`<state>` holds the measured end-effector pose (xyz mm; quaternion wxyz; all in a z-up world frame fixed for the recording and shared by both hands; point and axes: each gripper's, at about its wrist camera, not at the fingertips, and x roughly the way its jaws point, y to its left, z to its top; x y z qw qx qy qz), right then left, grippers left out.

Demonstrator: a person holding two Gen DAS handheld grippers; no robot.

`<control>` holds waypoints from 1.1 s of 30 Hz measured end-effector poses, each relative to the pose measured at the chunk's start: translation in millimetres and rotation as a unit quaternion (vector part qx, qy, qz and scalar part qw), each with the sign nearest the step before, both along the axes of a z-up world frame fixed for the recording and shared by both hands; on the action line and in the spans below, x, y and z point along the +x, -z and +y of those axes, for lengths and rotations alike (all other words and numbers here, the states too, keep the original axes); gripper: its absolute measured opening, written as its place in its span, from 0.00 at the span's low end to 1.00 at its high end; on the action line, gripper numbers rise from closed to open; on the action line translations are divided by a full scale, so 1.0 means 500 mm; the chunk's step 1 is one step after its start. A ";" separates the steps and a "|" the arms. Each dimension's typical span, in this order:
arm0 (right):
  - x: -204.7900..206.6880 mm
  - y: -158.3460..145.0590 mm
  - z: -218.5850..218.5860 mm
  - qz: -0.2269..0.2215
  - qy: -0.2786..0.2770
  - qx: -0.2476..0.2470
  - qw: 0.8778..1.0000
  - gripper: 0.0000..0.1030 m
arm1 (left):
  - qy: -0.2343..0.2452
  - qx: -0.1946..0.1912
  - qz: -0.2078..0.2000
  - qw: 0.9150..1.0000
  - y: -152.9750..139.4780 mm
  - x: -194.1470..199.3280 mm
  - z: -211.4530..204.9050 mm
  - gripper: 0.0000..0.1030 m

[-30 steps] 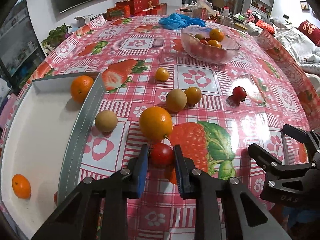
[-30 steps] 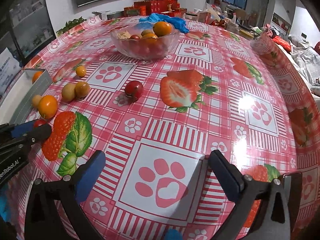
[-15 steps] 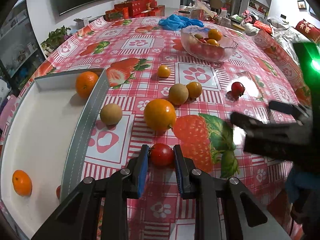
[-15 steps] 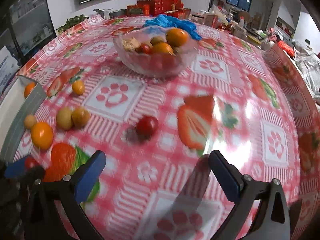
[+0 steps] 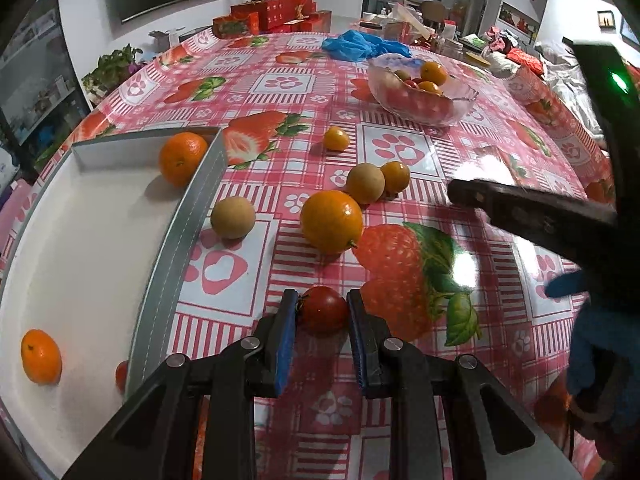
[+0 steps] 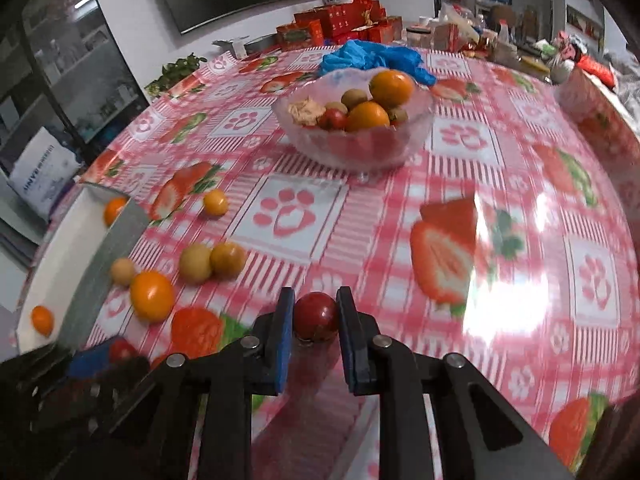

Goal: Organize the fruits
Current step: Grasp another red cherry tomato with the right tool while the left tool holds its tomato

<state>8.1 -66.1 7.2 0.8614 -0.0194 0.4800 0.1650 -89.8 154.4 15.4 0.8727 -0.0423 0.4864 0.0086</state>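
Observation:
In the left wrist view my left gripper [image 5: 322, 312] is shut on a red cherry tomato [image 5: 323, 309] just above the tablecloth. Beyond it lie a big orange [image 5: 331, 221], two tan round fruits [image 5: 233, 217] [image 5: 365, 183] and small orange fruits [image 5: 395, 177] [image 5: 336, 138]. The white tray [image 5: 80, 240] at left holds two mandarins [image 5: 182, 158] [image 5: 41, 356]. In the right wrist view my right gripper [image 6: 316, 316] is shut on a second dark red tomato [image 6: 316, 315] resting on the table. The right gripper's arm [image 5: 532, 216] crosses the left view's right side.
A glass bowl [image 6: 354, 152] of mixed fruit stands at the table's far middle, with a blue bag [image 6: 372, 58] behind it. Red gift boxes [image 6: 340, 22] and clutter line the far edge. A gloved hand [image 5: 600, 352] shows at lower right.
My right gripper moved forward to the loose red tomato and went from wide open to shut on it. The left gripper kept its hold on its tomato and stayed put.

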 end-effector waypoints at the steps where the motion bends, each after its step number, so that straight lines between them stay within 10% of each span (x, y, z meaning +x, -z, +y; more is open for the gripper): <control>1: -0.013 -0.002 -0.008 0.003 0.000 0.005 1.000 0.22 | -0.002 -0.002 0.000 1.000 0.000 -0.003 0.003 0.25; 33: -0.139 -0.075 0.014 -0.002 -0.026 0.034 0.999 0.22 | -0.021 -0.006 -0.049 0.999 -0.082 -0.094 0.061 0.25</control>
